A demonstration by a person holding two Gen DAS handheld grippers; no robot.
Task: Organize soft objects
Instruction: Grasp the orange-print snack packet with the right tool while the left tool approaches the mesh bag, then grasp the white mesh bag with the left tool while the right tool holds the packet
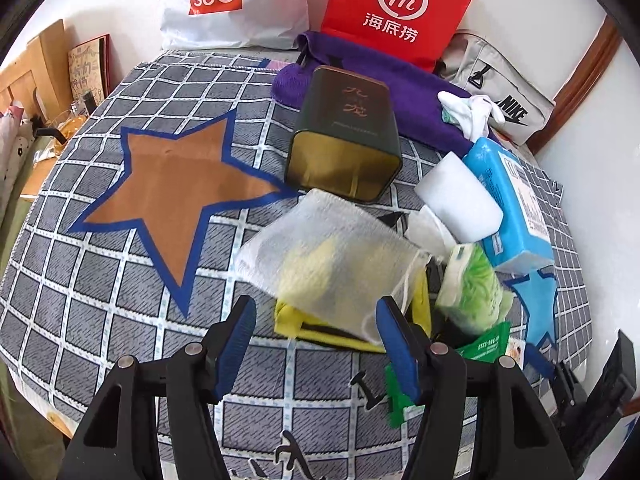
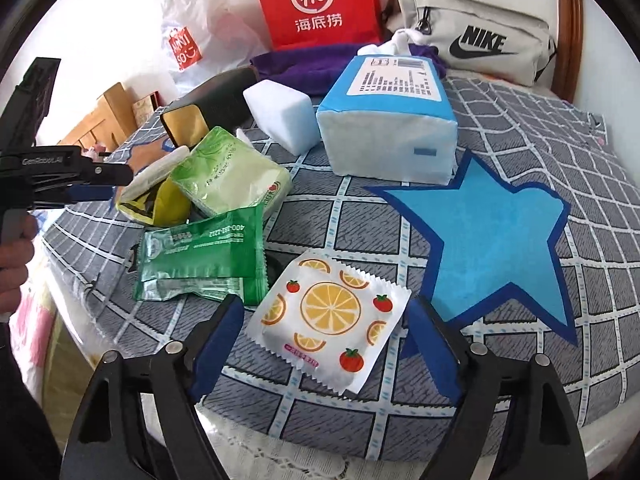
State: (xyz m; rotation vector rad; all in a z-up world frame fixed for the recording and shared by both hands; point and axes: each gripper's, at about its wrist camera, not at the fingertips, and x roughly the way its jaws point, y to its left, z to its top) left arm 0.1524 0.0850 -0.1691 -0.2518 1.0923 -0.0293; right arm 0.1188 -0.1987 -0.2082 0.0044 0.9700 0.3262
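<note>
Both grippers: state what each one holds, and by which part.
Nothing is held. Left gripper is open around the white mesh pouch; right gripper is open around the orange-print packet.

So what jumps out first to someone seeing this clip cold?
Probably the two big stars on the checked bedspread: an orange star on the left, a blue star on the right. Next, the red Haidilao bag at the back, and the orange-print packet lying between the open right tool's fingers.
</note>
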